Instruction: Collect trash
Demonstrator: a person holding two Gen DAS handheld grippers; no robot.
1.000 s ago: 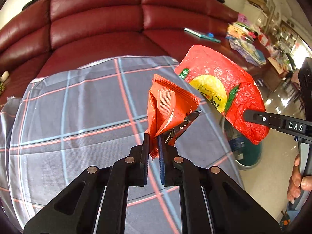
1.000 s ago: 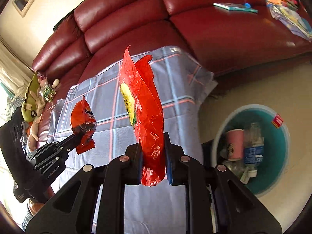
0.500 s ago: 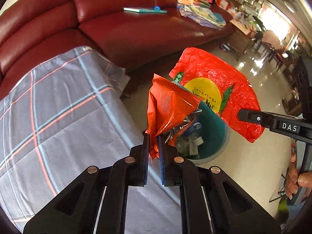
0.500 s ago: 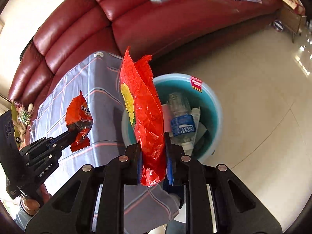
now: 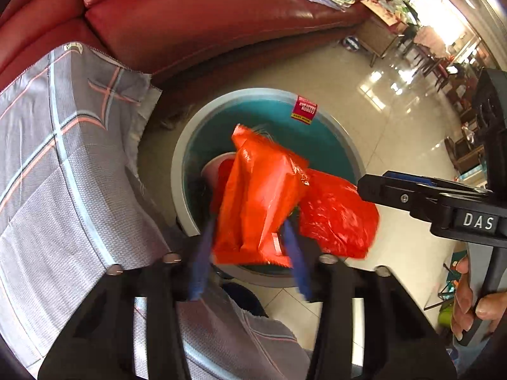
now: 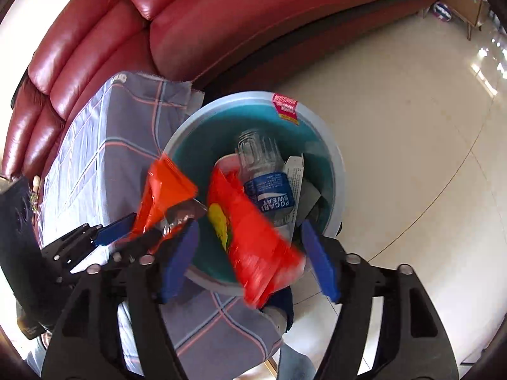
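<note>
A teal bin with a grey rim stands on the floor below both grippers. My left gripper points down over it and its jaws are opening. The orange snack wrapper hangs blurred between the blue pads, which no longer pinch it. My right gripper is also over the bin with its jaws opening. The red bag with a yellow patch slips loose between its wide-apart pads. Each gripper shows in the other's view: the right gripper, the left gripper.
In the bin lie a Pocari Sweat bottle, a pink cup and paper scraps. A table under a grey plaid cloth touches the bin's left side. A red leather sofa stands behind; glossy tile floor spreads to the right. A hand grips the right handle.
Both grippers moved from over the plaid table to above the bin and tipped downward. Both jaws went from shut on their wrappers to wide apart, and the wrappers are dropping.
</note>
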